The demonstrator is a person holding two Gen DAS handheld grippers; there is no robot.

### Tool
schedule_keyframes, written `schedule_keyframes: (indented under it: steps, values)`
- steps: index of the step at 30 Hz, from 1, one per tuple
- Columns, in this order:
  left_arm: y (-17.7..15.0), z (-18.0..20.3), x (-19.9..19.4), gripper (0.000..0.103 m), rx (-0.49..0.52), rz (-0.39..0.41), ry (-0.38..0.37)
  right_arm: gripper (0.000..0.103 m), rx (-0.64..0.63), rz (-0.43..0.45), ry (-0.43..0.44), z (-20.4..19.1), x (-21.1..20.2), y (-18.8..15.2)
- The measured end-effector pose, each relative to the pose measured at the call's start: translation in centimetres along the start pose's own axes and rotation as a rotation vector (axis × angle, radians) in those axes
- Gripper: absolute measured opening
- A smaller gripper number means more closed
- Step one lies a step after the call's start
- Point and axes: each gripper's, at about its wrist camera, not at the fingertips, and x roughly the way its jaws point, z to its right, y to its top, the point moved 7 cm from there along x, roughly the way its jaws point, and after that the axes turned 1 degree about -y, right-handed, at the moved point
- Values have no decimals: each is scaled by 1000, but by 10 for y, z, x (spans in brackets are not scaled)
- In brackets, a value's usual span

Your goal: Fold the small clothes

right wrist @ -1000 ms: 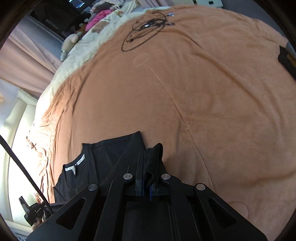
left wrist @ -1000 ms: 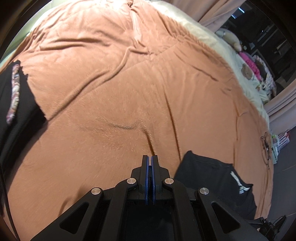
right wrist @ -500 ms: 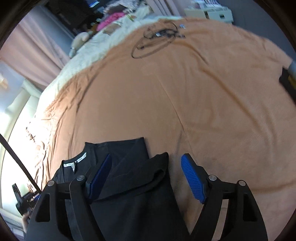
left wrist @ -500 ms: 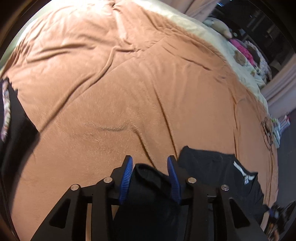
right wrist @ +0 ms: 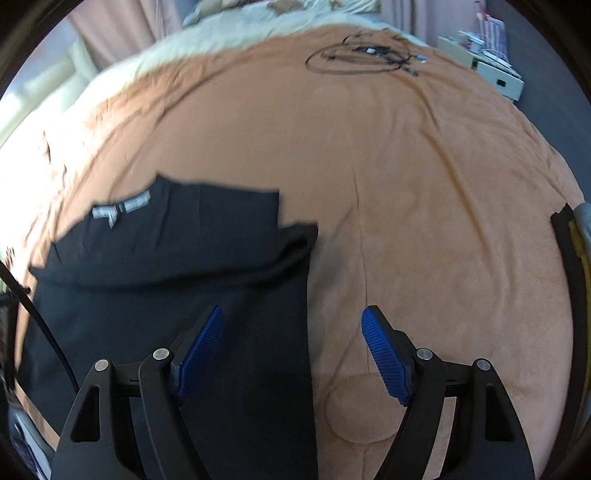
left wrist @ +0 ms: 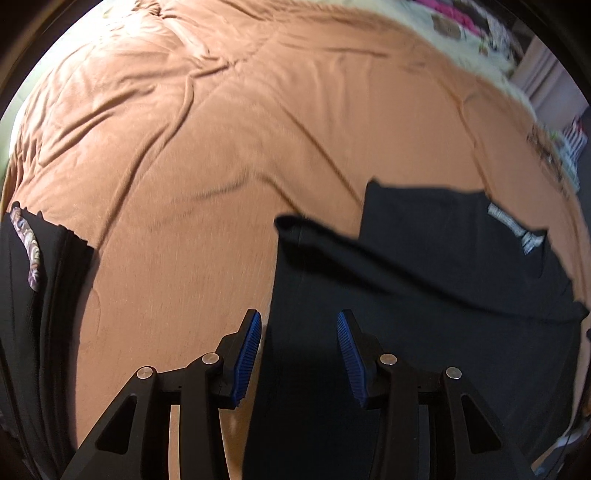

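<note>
Both tongs, left (left wrist: 299, 354) and right (right wrist: 293, 350), released, gripping nothing. Black soft knit garment (left wrist: 424, 280) lies part-folded on orange bed blanket (left wrist: 258, 129); limp, light, probably best pinched at hem corners.

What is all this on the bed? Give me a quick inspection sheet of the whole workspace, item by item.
Surface: wrinkled orange-brown plush blanket over a bed.
Job's things: black folded garment with a white neck label, top edge turned over, lying flat.
Clutter: dark clothing with a patterned trim at the left edge; black and yellow item at the right edge.
Grippers: left claw open above the garment; right claw open, straddling the garment's edge; neither holds anything.
Cables: coiled black cord at the far end.
Surroundings: pink curtains, white boxes beside the bed.
</note>
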Motion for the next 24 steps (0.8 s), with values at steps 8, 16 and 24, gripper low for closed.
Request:
schedule_keyframes:
  steps: [8, 16, 24]
  values:
    - [7, -7, 29, 45, 6, -14, 45, 76, -14, -13, -33, -5, 23, 21]
    - [48, -11, 45, 45, -12, 51, 30, 54, 35, 26, 25, 1, 50, 44]
    - [59, -10, 48, 26, -30, 108, -58, 18, 70, 69, 83, 8, 58, 53]
